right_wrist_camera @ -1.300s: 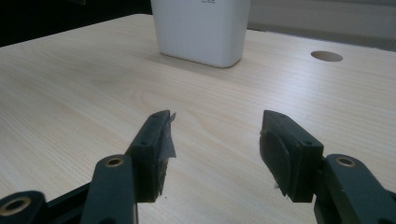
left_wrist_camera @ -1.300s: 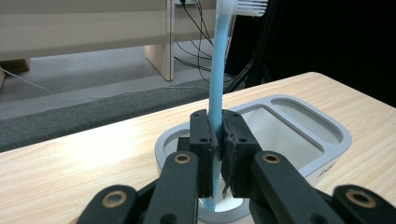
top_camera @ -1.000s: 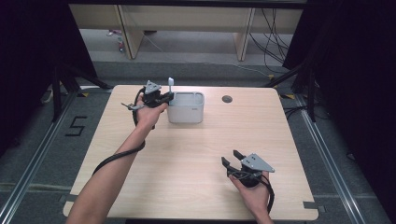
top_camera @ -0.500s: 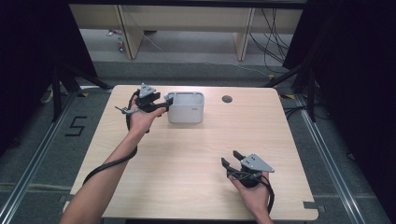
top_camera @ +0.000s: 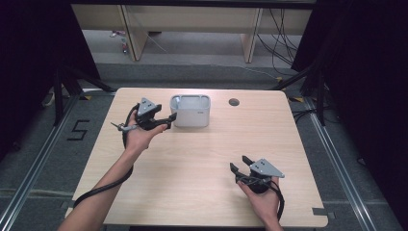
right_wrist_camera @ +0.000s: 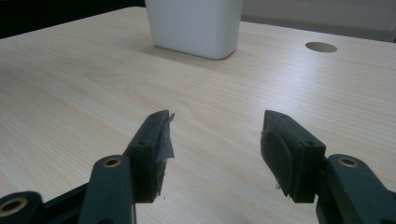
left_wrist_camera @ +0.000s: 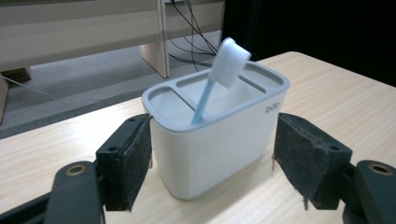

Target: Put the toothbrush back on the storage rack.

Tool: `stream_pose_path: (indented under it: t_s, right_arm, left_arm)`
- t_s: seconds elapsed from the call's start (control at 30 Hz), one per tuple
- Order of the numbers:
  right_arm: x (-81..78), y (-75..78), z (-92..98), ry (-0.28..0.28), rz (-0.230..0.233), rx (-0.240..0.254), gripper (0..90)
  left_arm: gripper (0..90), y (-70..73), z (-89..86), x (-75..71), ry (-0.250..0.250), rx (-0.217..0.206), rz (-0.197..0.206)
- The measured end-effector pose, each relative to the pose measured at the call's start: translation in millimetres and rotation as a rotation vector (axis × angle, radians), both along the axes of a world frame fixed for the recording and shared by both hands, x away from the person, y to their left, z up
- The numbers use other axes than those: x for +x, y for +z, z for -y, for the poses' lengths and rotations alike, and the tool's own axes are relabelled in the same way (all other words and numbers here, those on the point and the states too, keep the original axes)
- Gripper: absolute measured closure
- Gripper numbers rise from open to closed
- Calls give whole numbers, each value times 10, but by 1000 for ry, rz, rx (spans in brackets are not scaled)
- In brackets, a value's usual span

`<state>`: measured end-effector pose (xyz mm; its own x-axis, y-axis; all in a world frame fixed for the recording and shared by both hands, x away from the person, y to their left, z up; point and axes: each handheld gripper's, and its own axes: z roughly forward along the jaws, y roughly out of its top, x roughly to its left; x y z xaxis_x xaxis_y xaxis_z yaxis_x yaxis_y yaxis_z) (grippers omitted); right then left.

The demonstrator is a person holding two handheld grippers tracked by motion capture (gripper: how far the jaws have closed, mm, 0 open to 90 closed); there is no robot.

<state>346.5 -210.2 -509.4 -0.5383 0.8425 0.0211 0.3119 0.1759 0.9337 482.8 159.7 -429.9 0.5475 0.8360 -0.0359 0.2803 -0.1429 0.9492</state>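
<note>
Both jaws gape empty — left gripper (top_camera: 169, 121), just opening, sits at 9 o'clock of the white holder (left_wrist_camera: 219, 140) where the toothbrush (left_wrist_camera: 219, 77) leans, presumably just released, while right gripper (top_camera: 240, 165) idles at 5 o'clock on the surface (top_camera: 192, 163).

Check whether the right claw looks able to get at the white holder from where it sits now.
Probably yes. The right claw is open and low near the table's front edge, and bare wood lies between it and the white holder, though it stands well off.
</note>
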Motion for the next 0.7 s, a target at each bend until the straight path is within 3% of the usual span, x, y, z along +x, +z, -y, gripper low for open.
stream_pose_path:
  t_s: [0.07,0.2,0.23,0.3,0.33,0.7]
  right_arm:
    - [-3,6,8,-10,1,-13,433]
    - [-12,10,7,-2,-20,4,433]
    - [-28,7,-13,-9,-43,28,432]
    - [-38,11,-15,-22,-50,21,432]
    - [-20,-3,-11,-5,-33,17,432]
    - [-30,6,-8,-22,-41,8,428]
  left_arm:
    - [276,-5,-19,-56,-5,9,3]
    - [284,-20,-50,-145,-13,7,11]
    - [285,-37,-71,-205,-13,6,14]
    - [286,-48,-81,-234,-15,10,16]
    - [288,-74,-101,-288,-16,7,13]
    - [298,-194,-233,-581,-11,-12,3]
